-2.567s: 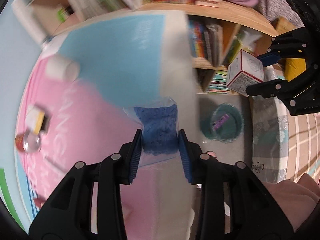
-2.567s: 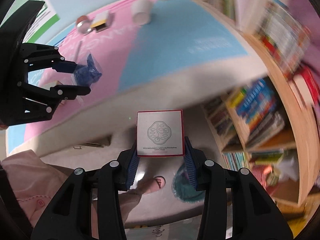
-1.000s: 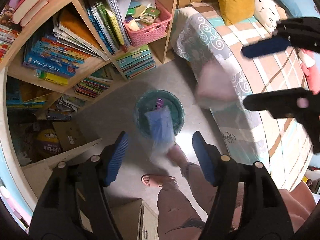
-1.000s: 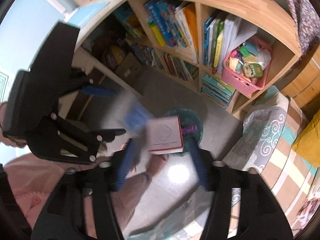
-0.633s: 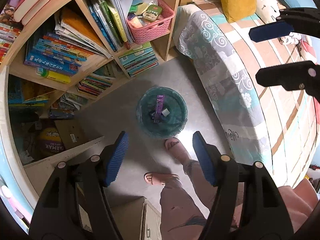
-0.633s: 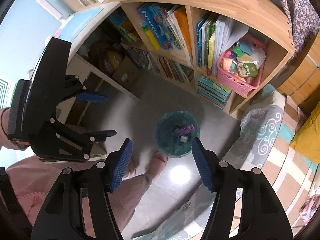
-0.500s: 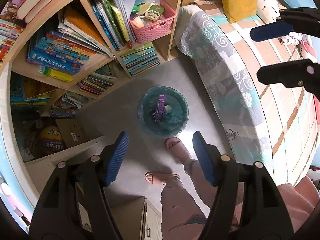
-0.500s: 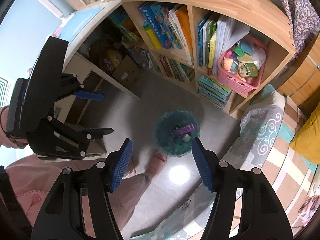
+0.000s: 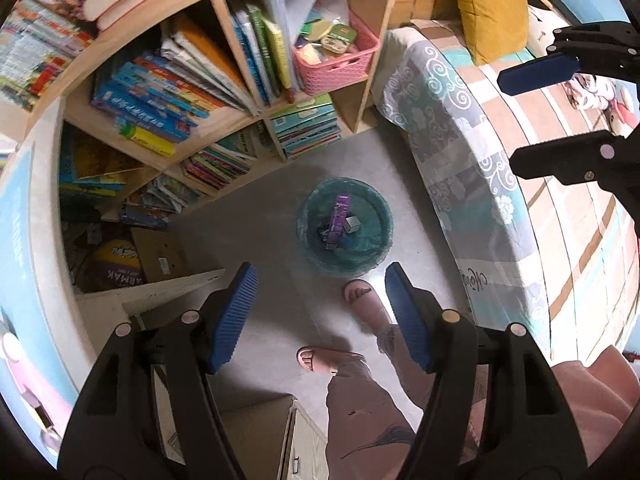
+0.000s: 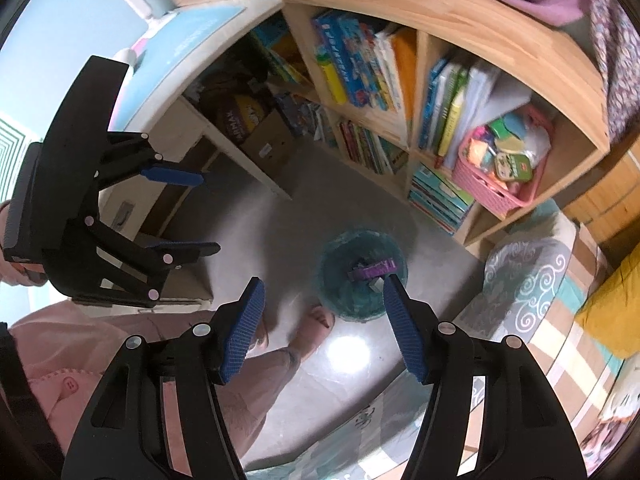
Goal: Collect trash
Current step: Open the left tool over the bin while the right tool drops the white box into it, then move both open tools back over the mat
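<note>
Trash: purple oblong carton (image 9: 339,216) and small grey box (image 9: 353,224) lying in round teal mesh bin (image 9: 376,248) on grey floor, directly below left tool (image 9: 318,308) and right tool (image 10: 322,322), both wide, empty, equally near.

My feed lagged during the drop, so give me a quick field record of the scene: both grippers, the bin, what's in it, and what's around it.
left gripper: open, nothing between the fingers
right gripper: open, nothing between the fingers
trash bin: round, teal-lined, on the grey floor below both grippers
bin contents: purple box, small pale box, other bits too small to tell
beside bin: person's sandalled foot
surroundings: wooden bookshelf behind, bed to one side
</note>
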The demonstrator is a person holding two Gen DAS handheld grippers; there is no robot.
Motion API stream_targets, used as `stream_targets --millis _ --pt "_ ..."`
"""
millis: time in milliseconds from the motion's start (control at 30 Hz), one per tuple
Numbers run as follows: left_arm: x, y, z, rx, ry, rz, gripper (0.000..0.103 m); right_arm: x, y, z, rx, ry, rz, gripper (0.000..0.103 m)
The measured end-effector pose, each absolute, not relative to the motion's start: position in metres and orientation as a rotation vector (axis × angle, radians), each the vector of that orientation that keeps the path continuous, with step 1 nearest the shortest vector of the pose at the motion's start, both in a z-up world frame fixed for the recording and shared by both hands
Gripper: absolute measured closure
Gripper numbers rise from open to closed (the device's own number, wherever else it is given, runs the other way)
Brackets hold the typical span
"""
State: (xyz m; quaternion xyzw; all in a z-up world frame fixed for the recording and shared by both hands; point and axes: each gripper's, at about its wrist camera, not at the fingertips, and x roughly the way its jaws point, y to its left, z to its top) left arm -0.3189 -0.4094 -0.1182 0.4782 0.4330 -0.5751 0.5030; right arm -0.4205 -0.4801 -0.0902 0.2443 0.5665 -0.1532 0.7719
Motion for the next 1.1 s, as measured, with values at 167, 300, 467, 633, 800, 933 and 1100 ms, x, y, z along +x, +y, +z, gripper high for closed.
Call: stream_targets --millis 167,300,467,633,800,933,1100 --pt "-0.293 -0.385 -0.103 1.089 1.058 -1.337 0.039 -0.396 -0.466 -0.084 0.479 1.231 -0.280 0.040" --pt "-0.265 -0.360 -0.091 1.051 1.058 -1.277 0.029 -0.363 -0.449 -0.077 0.423 1.228 -0.204 0.040" --pt "-0.217 -0.316 -0.076 0.964 1.069 -1.159 0.029 -0.313 -0.426 -0.069 0.340 1.227 -0.099 0.040" --pt "-0.166 -0.260 -0.063 0.880 1.076 -1.012 0.025 -0.252 -0.394 -0.058 0.217 1.226 0.026 0.040" --pt "-0.125 -0.199 -0.055 0.770 1.107 -0.849 0.024 -0.198 -0.357 -0.051 0.113 1.227 0.149 0.040" --pt "-0.098 -0.146 -0.052 0.699 1.126 -0.717 0.024 -0.160 -0.327 -0.047 0.036 1.229 0.233 0.040" --pt "-0.068 -0.082 -0.047 0.602 1.149 -0.582 0.019 -0.114 -0.288 -0.038 -0.042 1.219 0.340 0.039"
